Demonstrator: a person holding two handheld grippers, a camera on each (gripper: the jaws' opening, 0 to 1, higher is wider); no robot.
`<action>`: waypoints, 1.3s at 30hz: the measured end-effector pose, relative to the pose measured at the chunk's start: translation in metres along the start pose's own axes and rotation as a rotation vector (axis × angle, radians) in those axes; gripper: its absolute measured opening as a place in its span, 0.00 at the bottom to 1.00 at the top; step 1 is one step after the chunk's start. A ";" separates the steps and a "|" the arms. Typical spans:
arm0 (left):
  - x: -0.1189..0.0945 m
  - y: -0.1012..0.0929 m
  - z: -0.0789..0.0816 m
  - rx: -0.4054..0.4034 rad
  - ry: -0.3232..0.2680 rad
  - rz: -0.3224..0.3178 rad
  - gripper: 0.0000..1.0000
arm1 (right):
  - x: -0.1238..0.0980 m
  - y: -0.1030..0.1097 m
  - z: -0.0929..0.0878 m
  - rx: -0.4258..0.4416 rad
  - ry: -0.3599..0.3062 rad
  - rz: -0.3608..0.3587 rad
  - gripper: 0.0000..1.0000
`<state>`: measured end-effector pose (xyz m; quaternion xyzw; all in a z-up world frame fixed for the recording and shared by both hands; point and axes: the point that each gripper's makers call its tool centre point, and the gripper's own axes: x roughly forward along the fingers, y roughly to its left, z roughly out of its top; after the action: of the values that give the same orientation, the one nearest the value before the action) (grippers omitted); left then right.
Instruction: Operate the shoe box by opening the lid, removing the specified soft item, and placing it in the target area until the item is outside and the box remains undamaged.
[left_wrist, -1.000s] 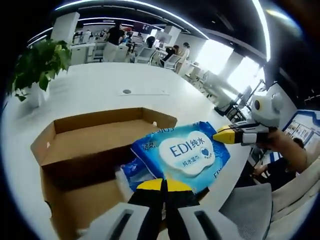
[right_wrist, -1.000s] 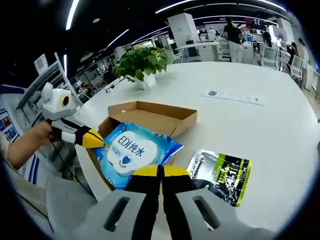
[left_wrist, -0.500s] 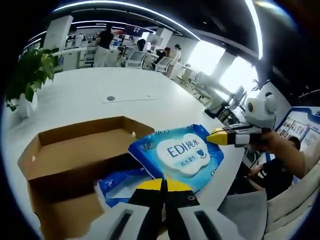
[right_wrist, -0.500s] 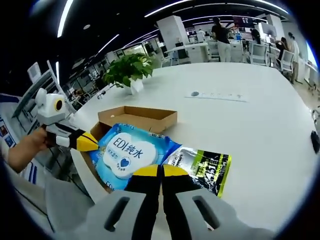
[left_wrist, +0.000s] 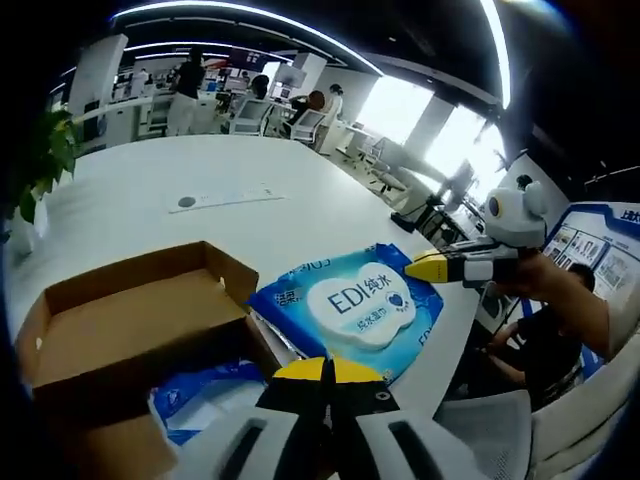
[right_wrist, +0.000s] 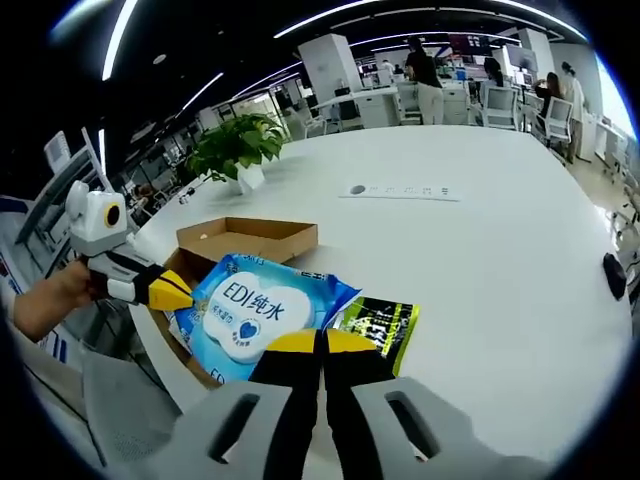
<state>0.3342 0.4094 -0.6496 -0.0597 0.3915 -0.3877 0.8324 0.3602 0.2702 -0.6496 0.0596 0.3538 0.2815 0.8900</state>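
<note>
hanging at the centre of the left gripper view, the blue wet-wipe pack (left_wrist: 352, 305) with its white label is out of the shoe box and pinched on two edges; the left gripper (left_wrist: 326, 372) at the bottom centre has its yellow-tipped jaws pressed together on the pack's near edge, and the right gripper (left_wrist: 428, 268) comes in from the right of the frame with its yellow tips closed on the pack's far corner; the open shoe box (left_wrist: 130, 325) of brown cardboard lies at the lower left, just beside the pack, and a second blue packet (left_wrist: 205, 388) sits below it, probably partly inside the box, though the edge of the view is too distorted to be sure; both rest on a white table (left_wrist: 180, 180); a hand (left_wrist: 560, 295) holds the right gripper at the right edge.

in the right gripper view the wet-wipe pack (right_wrist: 255, 310) sits left of centre, the right gripper (right_wrist: 322, 343) clamped on its near edge at the bottom centre, and the left gripper (right_wrist: 170, 292) nipping its left corner; the shoe box (right_wrist: 245, 238) lies behind the pack; a dark green-and-black packet (right_wrist: 380, 325) lies flat on the table (right_wrist: 480, 260) just right of the pack; a potted plant (right_wrist: 235, 150) stands at the upper left.
</note>
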 end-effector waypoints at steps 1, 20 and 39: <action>0.005 -0.001 0.001 -0.002 0.003 -0.009 0.00 | -0.001 -0.006 -0.001 0.004 0.002 -0.006 0.00; 0.057 0.010 0.004 -0.002 0.098 -0.005 0.00 | 0.030 -0.051 -0.016 0.043 0.044 -0.034 0.00; 0.083 0.028 -0.003 0.125 0.224 0.077 0.00 | 0.068 -0.071 -0.031 0.029 0.089 -0.032 0.00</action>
<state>0.3811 0.3716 -0.7134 0.0507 0.4591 -0.3831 0.7999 0.4120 0.2449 -0.7349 0.0546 0.3979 0.2645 0.8768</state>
